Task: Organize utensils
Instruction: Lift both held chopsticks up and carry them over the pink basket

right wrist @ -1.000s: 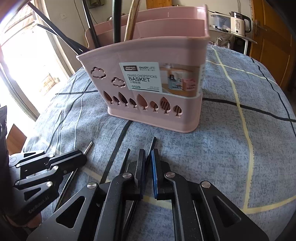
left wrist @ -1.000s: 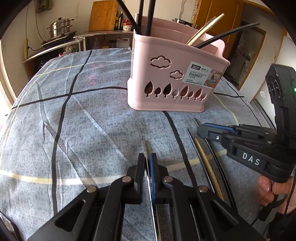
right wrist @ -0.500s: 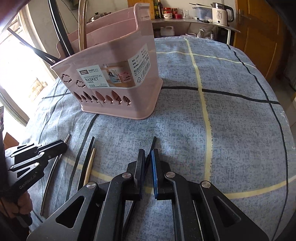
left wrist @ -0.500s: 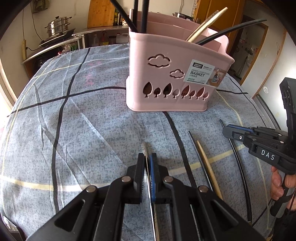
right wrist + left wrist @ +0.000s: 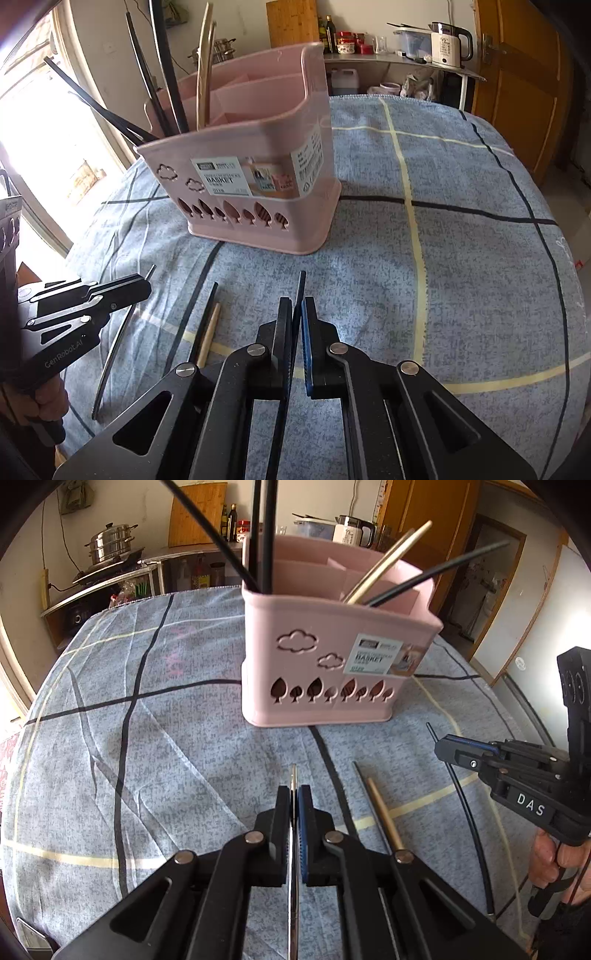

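grippers had lifted slightly from a second earlier, the left gripper clamped on a silver chopstick and the right gripper on a black chopstick, both angled down toward the pink basket on the tablecloth.

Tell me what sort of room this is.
Most likely a home kitchen or dining corner: a steamer pot sits on a side counter, an electric kettle on a shelf, and a chopstick basket on the cloth-covered table.
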Demonstrator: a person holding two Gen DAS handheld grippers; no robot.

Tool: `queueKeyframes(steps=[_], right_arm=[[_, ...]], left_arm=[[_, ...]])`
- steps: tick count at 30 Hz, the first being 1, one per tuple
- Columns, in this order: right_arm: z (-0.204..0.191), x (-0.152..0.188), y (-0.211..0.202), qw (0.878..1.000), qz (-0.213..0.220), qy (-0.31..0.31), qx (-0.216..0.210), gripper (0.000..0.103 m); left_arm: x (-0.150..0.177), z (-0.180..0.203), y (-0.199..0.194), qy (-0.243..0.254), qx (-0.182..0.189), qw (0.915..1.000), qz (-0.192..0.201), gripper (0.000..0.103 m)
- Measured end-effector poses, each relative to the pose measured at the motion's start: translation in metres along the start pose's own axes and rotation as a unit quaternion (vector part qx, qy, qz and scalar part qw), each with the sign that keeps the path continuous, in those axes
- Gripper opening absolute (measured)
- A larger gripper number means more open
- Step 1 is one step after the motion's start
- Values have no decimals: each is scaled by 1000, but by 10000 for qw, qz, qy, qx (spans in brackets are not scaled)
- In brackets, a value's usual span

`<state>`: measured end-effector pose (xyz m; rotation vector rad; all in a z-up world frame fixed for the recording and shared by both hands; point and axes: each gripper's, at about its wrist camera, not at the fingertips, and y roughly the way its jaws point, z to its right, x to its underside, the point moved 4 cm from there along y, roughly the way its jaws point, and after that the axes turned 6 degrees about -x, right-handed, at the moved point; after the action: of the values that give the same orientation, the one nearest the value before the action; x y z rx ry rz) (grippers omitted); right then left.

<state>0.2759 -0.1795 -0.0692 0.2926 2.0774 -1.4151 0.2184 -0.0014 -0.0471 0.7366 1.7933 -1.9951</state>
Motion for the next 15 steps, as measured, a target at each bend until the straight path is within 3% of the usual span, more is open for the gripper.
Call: queueKeyframes(steps=[15], right_arm=[[-27,-37,-118,9891,1420,-276,-272,4]], left_arm=[[-45,3,-115,79,404,9914,1242,4]])
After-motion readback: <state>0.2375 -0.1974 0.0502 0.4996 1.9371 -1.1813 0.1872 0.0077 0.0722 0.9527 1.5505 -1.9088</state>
